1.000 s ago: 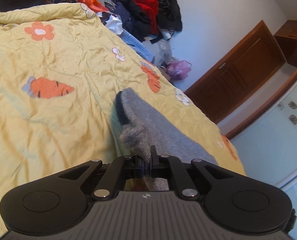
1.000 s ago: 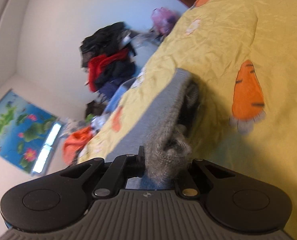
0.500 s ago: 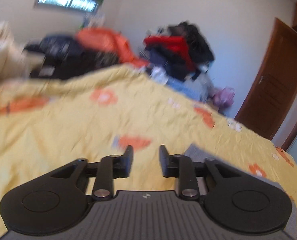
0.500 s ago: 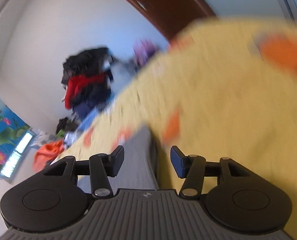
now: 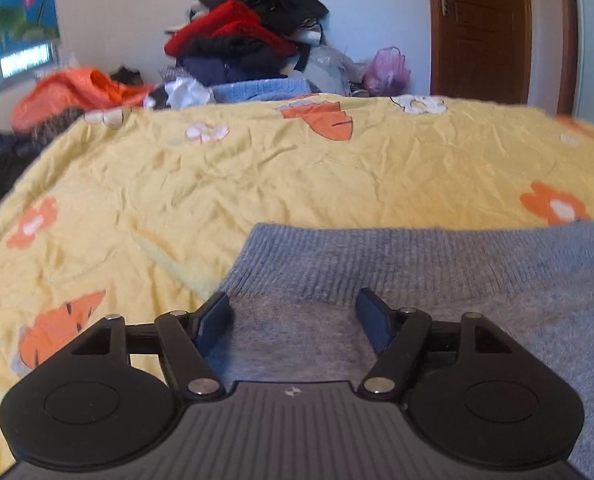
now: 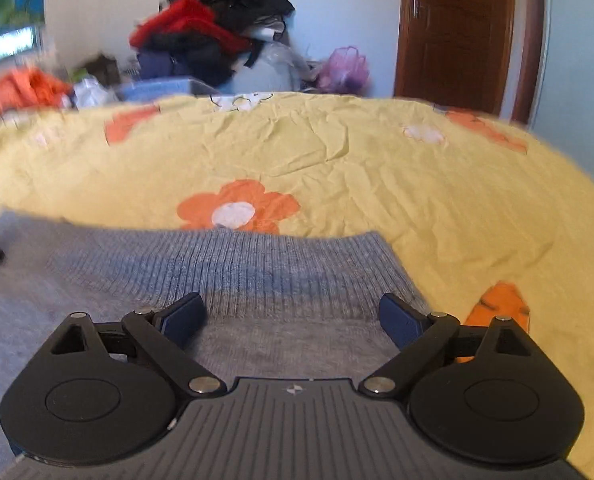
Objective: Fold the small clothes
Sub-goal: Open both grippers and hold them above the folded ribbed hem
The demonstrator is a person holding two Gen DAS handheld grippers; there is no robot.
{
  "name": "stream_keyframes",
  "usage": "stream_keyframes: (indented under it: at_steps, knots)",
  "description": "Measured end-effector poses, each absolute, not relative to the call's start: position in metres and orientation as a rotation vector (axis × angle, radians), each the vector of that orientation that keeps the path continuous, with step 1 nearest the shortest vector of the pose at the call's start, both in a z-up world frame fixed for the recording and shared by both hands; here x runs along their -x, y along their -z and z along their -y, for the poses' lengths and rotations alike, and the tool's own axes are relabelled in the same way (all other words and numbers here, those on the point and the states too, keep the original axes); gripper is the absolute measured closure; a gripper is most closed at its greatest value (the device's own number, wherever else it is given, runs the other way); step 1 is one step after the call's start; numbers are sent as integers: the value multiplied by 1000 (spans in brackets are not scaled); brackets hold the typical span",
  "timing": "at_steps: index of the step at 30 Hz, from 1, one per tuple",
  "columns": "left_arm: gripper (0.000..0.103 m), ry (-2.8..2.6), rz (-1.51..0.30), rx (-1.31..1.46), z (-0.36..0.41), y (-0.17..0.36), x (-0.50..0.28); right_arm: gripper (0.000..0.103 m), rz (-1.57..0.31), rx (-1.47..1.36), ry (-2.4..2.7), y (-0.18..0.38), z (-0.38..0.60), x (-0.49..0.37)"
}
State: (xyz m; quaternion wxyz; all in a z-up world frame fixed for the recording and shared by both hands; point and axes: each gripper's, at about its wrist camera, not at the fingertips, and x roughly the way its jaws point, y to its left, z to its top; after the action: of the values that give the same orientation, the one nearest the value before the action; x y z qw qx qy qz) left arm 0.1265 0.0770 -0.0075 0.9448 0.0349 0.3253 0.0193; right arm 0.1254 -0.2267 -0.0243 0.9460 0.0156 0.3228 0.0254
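A grey knit sweater (image 5: 437,280) with a ribbed blue-grey hem lies flat on the yellow quilt (image 5: 257,176). My left gripper (image 5: 295,320) is open and empty, hovering over the sweater's left part near the hem. The sweater also shows in the right wrist view (image 6: 233,280), spread on the quilt (image 6: 377,168). My right gripper (image 6: 293,316) is open and empty over the sweater's right part, just behind the ribbed hem. A black fingertip of the other gripper pokes in at the left edge of that view.
A pile of red, black and blue clothes (image 5: 241,40) lies beyond the bed's far edge, with an orange garment (image 5: 77,92) at the left and a purple bag (image 5: 389,66) by the wooden door (image 5: 481,28). The quilt has orange carrot and flower prints.
Both grippers let go of the sweater and opened wide. They swung level, and the sweater now lies flat on the quilt under them.
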Motion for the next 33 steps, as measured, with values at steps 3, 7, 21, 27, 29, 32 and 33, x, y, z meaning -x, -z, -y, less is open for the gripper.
stream_keyframes:
  at_steps: [3, 7, 21, 27, 29, 32, 33]
  knots:
    - [17, -54, -674, -61, -82, 7, -132, 6, -666, -11, -68, 26, 228, -126]
    - [15, -119, -674, -86, -77, 0, -128, 1, -685, -26, -42, 26, 230, -132]
    - [15, 141, -635, -209, -12, -4, -65, 1, -711, 86, -192, 22, 186, -118]
    - [17, 144, -653, -171, -31, -19, -68, 2, -696, 51, -186, 21, 218, -110]
    - [16, 179, -592, -90, -37, -39, -62, 4, -705, 41, -157, 11, 216, -111]
    - [16, 171, -556, -49, -35, -53, -78, 2, -609, -51, -171, -8, 217, -107]
    - [16, 156, -574, -67, -31, -51, -90, 1, -583, -75, -188, -12, 216, -109]
